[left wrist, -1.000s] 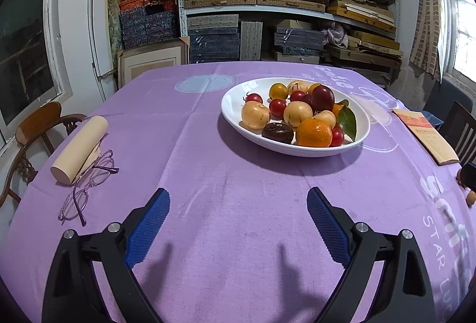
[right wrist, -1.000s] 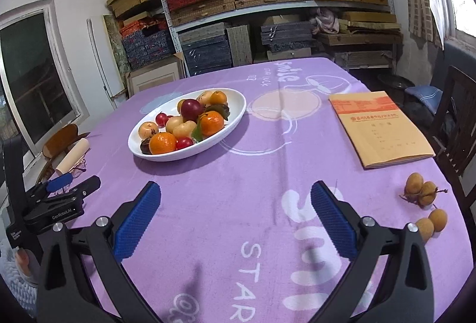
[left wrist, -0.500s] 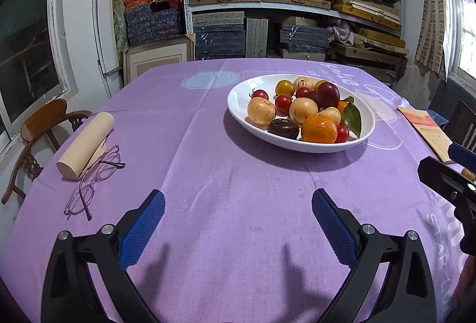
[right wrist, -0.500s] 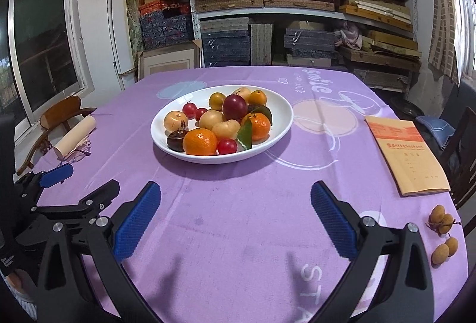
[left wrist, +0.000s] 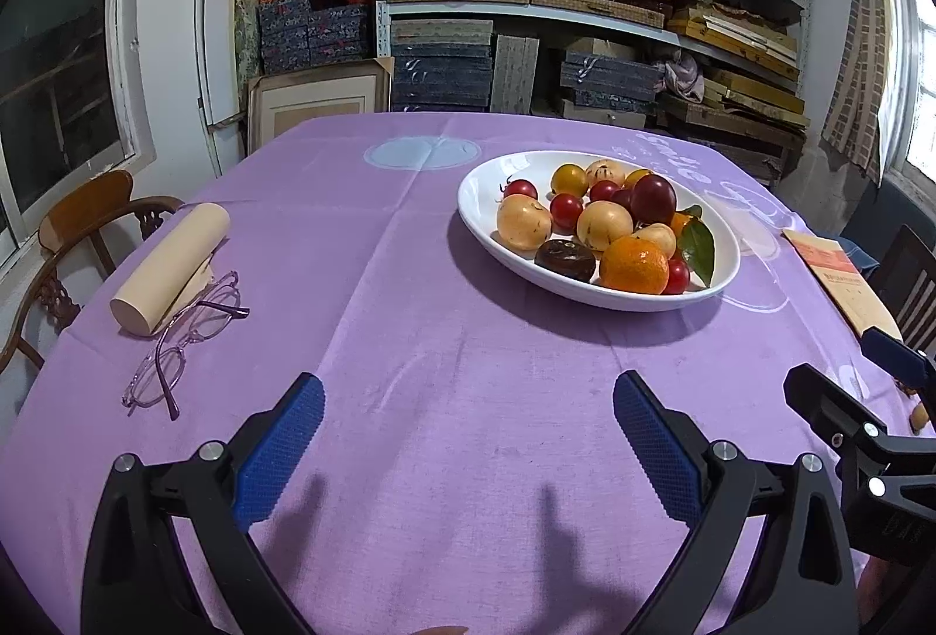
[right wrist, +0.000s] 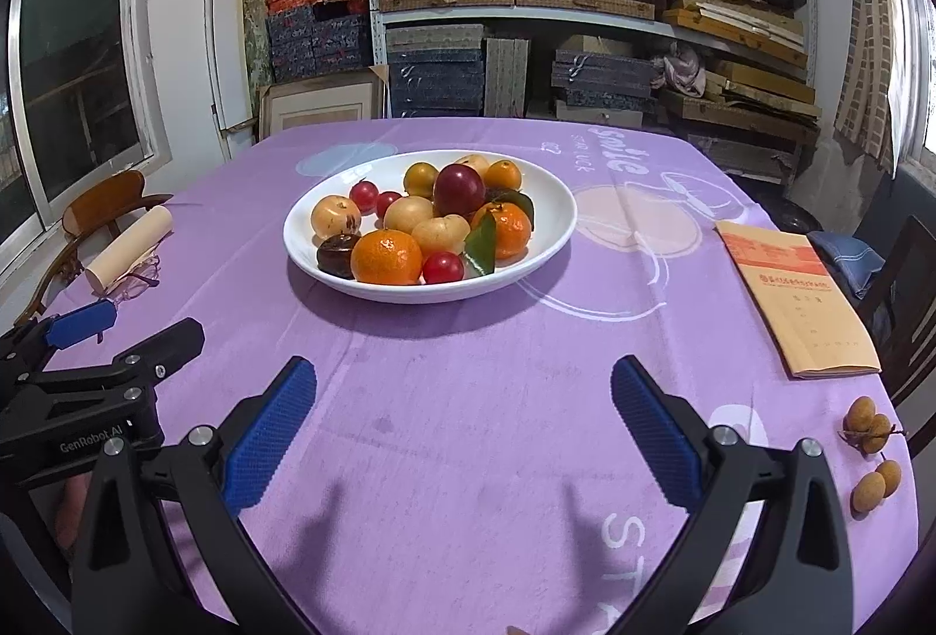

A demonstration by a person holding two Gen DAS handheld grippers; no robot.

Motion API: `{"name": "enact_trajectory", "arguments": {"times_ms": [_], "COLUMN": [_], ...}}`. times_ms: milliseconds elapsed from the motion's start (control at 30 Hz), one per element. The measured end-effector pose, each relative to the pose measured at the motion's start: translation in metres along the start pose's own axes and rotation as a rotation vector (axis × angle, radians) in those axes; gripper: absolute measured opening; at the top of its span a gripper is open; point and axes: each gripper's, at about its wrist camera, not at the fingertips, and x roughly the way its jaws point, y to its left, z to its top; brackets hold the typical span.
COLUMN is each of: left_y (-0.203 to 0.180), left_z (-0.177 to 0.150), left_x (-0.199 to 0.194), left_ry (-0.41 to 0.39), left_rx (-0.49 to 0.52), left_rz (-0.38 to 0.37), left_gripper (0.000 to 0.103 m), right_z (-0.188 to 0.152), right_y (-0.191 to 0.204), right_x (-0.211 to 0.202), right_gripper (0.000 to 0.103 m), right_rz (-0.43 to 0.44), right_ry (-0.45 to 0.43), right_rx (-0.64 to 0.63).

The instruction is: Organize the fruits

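Glasses, roll, perhaps booklet

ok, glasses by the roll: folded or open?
Open. The glasses lie on the purple cloth with both arms spread, beside the roll.

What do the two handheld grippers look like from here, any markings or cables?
Both match: the left gripper and right gripper have black angular plastic arms with silver screw heads, each finger faced with a blue, finely textured pad. In the right wrist view, the left gripper's body carries white "GenRobot.AI" lettering. No cables show, and no sleeves.
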Motion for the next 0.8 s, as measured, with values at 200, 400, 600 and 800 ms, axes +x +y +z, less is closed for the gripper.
{"name": "enact_trajectory", "arguments": {"times_ms": [200, 400, 600, 800], "left_y": [-0.0028, -0.0003, -0.0036, -0.0070], "left_z": [-0.0009, -0.0033, -0.0046, -0.0043], "left_x": [0.0015, -0.0018, -0.0046, -0.0010], "left_ry": [0.012, -0.014, -0.021, -0.002], "left_rx": [0.022, 0.009, 0.027, 0.040], "left_rz": [0.029, 0.030, 0.005, -0.001], "left_gripper": [0.100, 0.100, 0.100, 0.100], "right_z": [-0.0034, -0.0041, -0.0040, -0.0040], "right_y": [0.0011, -0.0040, -0.0048, -0.0049], "right_x": [-0.0002, -0.0007, -0.0017, -0.0021], "right_gripper": [0.099, 0.099, 0.099, 0.099], "right_rz": [-0.002, 0.002, 0.002, 0.002], "right_ry": [-0.002, -0.002, -0.005, -0.004], "right_rx": [-0.008, 0.012, 0.016, 0.014]}}
